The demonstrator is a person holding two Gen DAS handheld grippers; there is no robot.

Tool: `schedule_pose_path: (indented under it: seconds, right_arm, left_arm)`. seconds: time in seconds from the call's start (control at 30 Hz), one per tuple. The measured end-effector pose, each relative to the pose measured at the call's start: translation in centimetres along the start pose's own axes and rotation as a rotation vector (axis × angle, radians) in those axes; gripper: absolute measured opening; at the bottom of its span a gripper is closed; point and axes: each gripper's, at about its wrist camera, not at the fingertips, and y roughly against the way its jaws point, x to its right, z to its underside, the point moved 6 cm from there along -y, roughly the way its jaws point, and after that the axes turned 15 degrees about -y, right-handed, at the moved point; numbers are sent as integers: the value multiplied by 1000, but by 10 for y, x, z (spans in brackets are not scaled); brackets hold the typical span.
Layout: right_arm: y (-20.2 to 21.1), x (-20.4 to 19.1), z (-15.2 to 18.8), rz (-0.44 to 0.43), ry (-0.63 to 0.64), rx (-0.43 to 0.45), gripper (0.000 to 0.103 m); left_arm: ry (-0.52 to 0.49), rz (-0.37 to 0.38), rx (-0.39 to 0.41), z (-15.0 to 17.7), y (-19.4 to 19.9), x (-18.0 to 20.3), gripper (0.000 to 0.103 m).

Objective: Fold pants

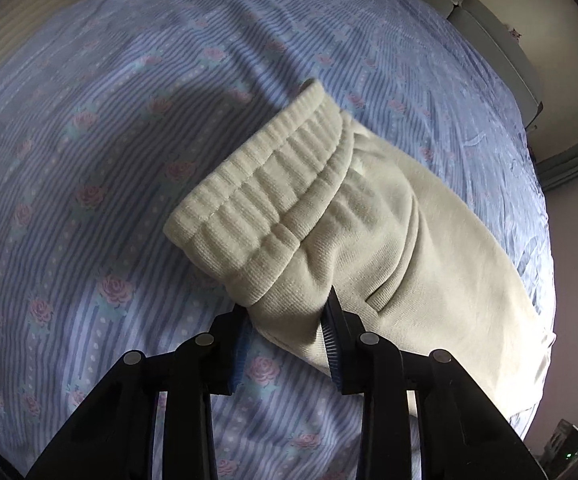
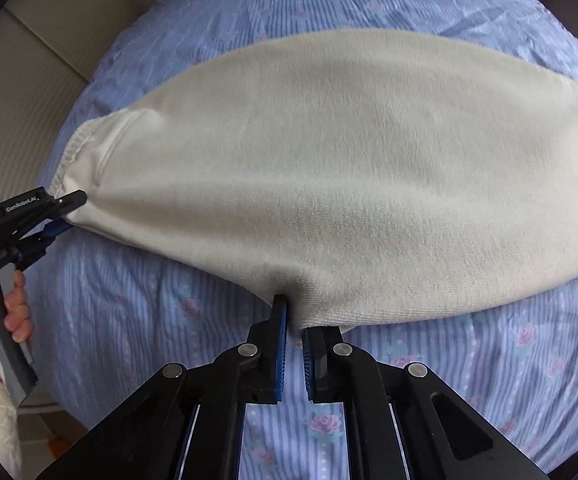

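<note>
Pants, cream knit, are hanging stretched between two tongs just above a bed covered in a blue striped, rose-printed sheet; the far parts appear to be resting on it. Left tongs are clamping a fold of cloth just below the ribbed waistband, at its corner. Right tongs are pinching the near edge of the cloth further along the pants, fingers nearly together with a thin bunch between them. In the right view, the left tongs are seen biting the waistband corner, a hand gripping the handle.

Risks, as judged:
- The right grip is taking only a small tuck of fabric; the weight of the hanging cloth is likely pulling against it, so a quick lift could let it slip out.
- Uneven tension between the two holds could be skewing the fold line.
- Soft knit could be sagging and creasing as it is being laid down.
</note>
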Motion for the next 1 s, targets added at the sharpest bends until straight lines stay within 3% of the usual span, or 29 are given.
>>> schedule_pose_path:
  seconds: [0.07,0.1,0.17,0.23,0.37,0.43,0.53,0.8,1.0]
  right_arm:
    - [-11,1,3,14,1,-18,9]
    - [-14,3,4,17,-7,-25,9]
    - [-14,6,6,20,-31,-39,15]
    - [-9,8,11,54,-32,-56,22]
    - [21,3,28,23,13,-36,39]
    - [48,5,34,15,17,11,54]
    - [96,15,41,-12,8,79,61]
    - [222,73,37,-23,-101,278,63]
    - [293,131,30,-24,-170,400,63]
  left_arm:
    - [2,-22,-16,3,-4,-6,45]
    - [-6,-49,-22,3,-3,-9,58]
    - [-25,-162,-39,6,4,-17,76]
    - [-39,-212,-59,12,14,-21,79]
    - [-178,-342,-52,28,53,-15,73]
    - [-242,-330,-26,38,79,-5,74]
    - [-375,-309,37,46,123,25,75]
    - [-712,-139,203,50,199,155,79]
    - [-786,7,292,59,216,260,81]
